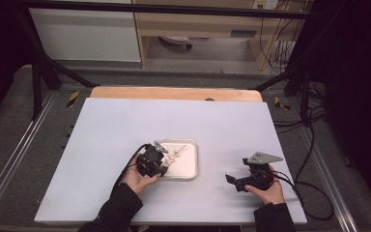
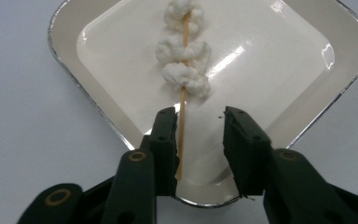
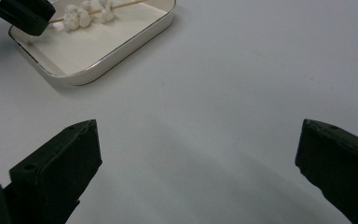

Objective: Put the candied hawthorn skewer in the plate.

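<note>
- Fingers (image 2: 165, 140) of my left gripper (image 2: 200, 140) stand a little apart over the near edge of the tray (image 2: 98, 112), and neither pad presses on anything.
- Between them lies the bare end of the skewer's stick, right beside the left-hand finger in the left gripper view. I cannot tell if it touches that finger.
- My skewer (image 2: 182, 70) lies flat in the tray, with white lumpy pieces threaded on its far part and the bare wooden end pointing at my left gripper.
- From the high view, my left gripper (image 1: 150, 163) sits at the tray's (image 1: 192, 166) left edge, with my left hand (image 1: 137, 179) behind it.
- My tray is shallow and white with a shiny silver rim. It rests on the white table (image 1: 125, 125).
- Fingers (image 3: 60, 172) of my right gripper (image 3: 198, 163) are wide apart, with just bare table between them.
- My right gripper (image 1: 244, 181) sits well to the right of the tray, low over the table, in my right hand (image 1: 269, 189).
- From the right gripper view, the tray (image 3: 121, 51) is far off with the skewer (image 3: 86, 14) in it, and a dark bit of my left gripper is at the tray's end.
</note>
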Demonstrator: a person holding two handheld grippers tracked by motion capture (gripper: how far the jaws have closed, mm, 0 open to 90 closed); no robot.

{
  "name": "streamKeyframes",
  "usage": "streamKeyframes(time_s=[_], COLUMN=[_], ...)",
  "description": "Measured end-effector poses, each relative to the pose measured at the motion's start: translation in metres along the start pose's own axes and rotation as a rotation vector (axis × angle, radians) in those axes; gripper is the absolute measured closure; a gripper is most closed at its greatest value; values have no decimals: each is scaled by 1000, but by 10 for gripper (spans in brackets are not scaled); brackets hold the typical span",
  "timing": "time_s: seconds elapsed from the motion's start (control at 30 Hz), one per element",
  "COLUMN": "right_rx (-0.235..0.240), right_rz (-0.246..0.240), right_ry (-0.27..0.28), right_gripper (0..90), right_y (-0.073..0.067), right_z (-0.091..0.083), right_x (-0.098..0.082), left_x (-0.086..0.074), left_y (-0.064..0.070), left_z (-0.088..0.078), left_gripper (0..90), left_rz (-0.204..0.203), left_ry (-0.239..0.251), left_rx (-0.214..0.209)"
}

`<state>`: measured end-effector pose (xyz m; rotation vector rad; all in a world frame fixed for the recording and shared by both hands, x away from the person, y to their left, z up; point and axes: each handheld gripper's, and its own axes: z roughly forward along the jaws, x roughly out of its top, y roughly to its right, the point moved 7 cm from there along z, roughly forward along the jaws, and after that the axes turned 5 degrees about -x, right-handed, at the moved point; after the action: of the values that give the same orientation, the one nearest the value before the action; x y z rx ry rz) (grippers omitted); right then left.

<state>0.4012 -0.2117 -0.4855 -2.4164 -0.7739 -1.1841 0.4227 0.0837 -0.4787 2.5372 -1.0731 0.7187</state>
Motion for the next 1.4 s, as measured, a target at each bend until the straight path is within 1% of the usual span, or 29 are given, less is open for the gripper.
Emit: streamKeyframes(time_s=[0.07,0.13,0.17,0.23,0.3,0.4,0.47,0.53,0.57,0.7,0.77,0.9,1.03,1.17,1.27,1.37,1.4], right_rx=[0,1,1,2,3,5,5,5,3,4,3,3,6,11,12,19,17], right_rz=[1,0,2,3,4,6,7,8,9,8,9,11,13,18,13,23,19], right_ry=[-1,1,0,0,-1,-2,-2,1,1,1,1,-1,-4,-10,-17,-27,-30], right_gripper=[7,7,7,7,7,7,7,7,7,7,7,7,7,7,7,7,7], right_y=[0,0,0,0,0,0,0,0,0,0,0,0,0,-1,-1,-3,-3], right_z=[0,0,0,0,-1,0,-1,-1,-1,-2,-2,-2,-2,-1,0,0,1], right_x=[0,0,0,0,0,0,0,1,0,1,1,0,0,-1,-2,-4,-4], left_x=[1,1,1,0,-2,-6,-10,-15,-18,-32,-40,-57,-73,-89,-99,-108,-110], left_y=[-2,-3,-4,-6,-8,-13,-17,-20,-23,-32,-37,-48,-56,-64,-67,-69,-70], left_z=[-5,-10,-13,-18,-24,-33,-38,-42,-44,-53,-57,-63,-66,-67,-67,-68,-67], left_gripper=[551,491,458,383,350,289,257,232,218,186,183,145,134,128,127,119,118], left_rz=[19,27,29,33,35,14,2,-10,-17,-53,-62,-84,-113,-124,-131,-137,-137], left_ry=[22,45,59,70,88,110,115,120,123,148,163,174,203,219,230,239,238], left_rx=[6,17,16,8,14,2,2,-10,-10,-13,-11,-10,-23,-11,-11,-14,-8])
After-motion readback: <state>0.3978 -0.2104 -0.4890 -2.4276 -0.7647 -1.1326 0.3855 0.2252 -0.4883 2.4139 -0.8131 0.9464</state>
